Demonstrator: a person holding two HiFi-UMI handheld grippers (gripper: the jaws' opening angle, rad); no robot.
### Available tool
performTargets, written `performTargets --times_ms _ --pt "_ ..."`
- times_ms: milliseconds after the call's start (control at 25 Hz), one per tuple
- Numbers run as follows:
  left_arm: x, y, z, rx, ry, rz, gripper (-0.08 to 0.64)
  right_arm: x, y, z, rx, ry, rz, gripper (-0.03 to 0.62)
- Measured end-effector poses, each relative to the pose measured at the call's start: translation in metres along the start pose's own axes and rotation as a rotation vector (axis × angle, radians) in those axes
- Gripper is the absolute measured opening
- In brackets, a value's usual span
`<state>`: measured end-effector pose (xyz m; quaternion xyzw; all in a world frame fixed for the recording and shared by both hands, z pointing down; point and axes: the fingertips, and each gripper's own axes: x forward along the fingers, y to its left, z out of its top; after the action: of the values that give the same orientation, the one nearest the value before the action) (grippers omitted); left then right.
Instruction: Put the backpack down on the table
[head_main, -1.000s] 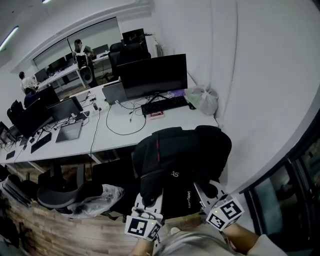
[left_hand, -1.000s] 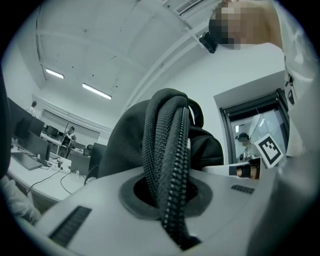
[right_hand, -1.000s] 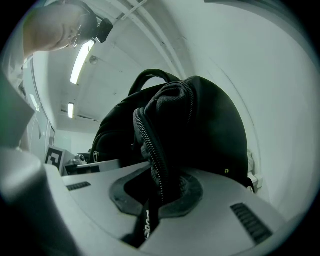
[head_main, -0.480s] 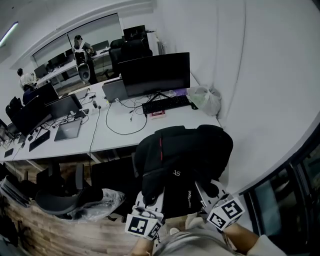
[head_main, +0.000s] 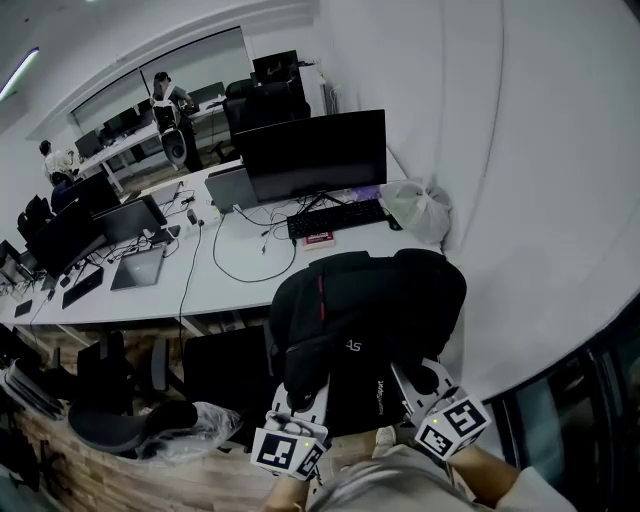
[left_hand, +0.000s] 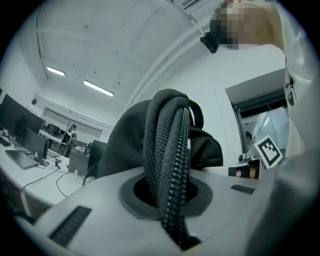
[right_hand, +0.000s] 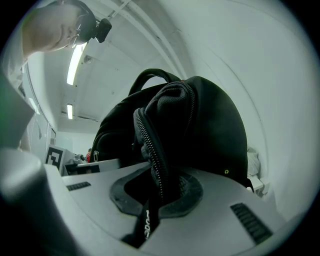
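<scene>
Head view: backpack (head_main: 365, 320) is held up at the near edge of the counter (head_main: 240, 275). Fingers (left_hand: 90, 210) of left gripper (head_main: 300, 398) and right gripper (head_main: 420, 385) are closed on its zippered edges.

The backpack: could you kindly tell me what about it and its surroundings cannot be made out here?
- Base of the backpack, head view: hidden by its own bulk, so its gap to the table cannot be told.
- Tips of the left gripper and right gripper, head view: buried under the backpack; only their own views show them shut on it.
- Red item by the keyboard, head view: too small to identify.
</scene>
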<state>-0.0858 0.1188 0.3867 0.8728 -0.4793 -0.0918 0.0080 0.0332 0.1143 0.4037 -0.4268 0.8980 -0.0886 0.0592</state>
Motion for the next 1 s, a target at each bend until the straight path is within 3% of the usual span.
performTargets --times_ms 680,1000 --pt "0.109 0.015 -0.014 0.025 -0.012 0.074 0.023 0.056 -0.103 0.022 0.004 -0.005 0.088 0.025" --pt "0.133 0.023 -0.018 0.023 -0.013 0.113 0.023 0.074 -0.125 0.027 0.006 0.006 0.119 0.025"
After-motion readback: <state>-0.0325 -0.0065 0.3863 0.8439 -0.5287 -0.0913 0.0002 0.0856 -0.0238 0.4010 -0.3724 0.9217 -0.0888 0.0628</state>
